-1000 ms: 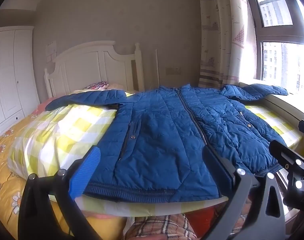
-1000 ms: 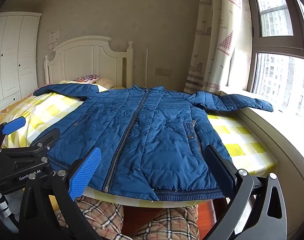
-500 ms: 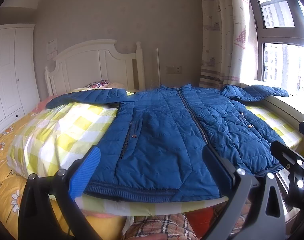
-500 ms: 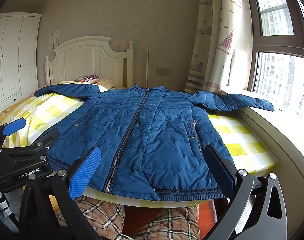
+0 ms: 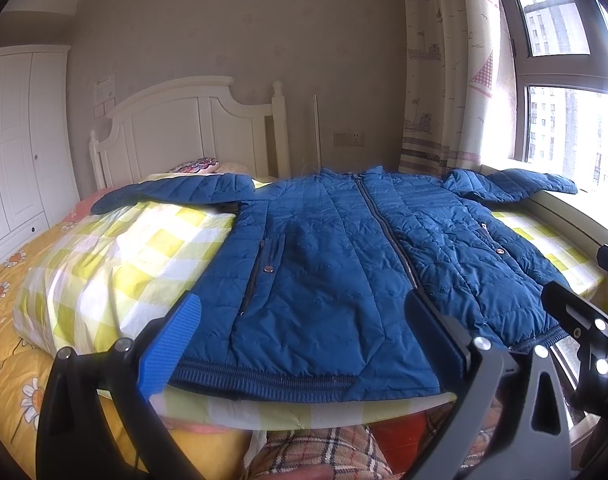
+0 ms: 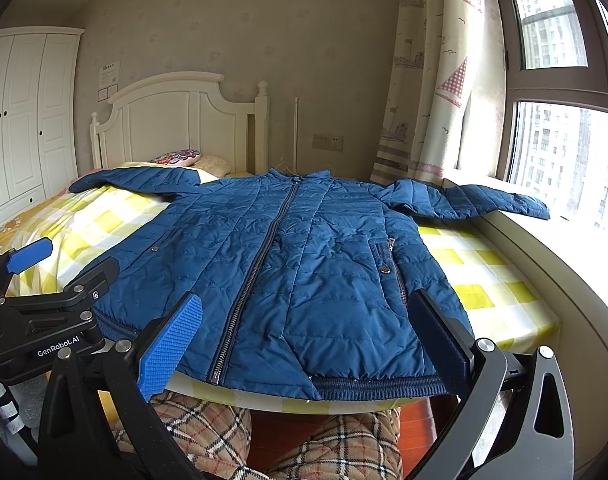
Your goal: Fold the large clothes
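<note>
Blue jacket (image 5: 343,264) lying flat and zipped on the bed (image 5: 116,256), hem at the near edge, left gripper (image 5: 304,340) and right gripper (image 6: 307,340) both spread wide, holding nothing

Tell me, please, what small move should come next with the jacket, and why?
Probably reach the left gripper toward the left sleeve. The blue jacket lies flat and zipped on the bed, sleeves spread, and both the left and right gripper are open and empty.

Tongs (image 6: 304,344): black frames, silver screws, blue ribbed pads, "GenRobot.AI" marking.
Trousers (image 6: 208,424): tan plaid.
</note>
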Available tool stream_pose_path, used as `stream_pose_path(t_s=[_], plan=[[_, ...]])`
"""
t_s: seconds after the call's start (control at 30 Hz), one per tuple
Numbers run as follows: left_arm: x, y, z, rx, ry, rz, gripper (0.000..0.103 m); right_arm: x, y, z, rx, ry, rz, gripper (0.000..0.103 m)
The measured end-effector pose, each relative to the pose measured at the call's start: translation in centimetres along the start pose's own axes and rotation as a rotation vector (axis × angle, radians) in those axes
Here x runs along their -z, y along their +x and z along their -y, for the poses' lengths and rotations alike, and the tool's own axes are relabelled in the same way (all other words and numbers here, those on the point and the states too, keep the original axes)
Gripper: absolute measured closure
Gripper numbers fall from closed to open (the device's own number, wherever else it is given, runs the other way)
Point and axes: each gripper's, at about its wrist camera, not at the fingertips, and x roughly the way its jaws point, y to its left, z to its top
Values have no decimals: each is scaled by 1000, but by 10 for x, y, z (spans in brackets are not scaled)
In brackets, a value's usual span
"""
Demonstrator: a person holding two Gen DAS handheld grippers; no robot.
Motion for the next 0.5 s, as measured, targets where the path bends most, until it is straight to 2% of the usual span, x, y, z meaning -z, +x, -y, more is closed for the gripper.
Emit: stream_pose_path(t_s=[0.5], plan=[[3, 0, -1, 0, -5, -6, 2, 2, -1, 0, 12, -4, 3, 4]])
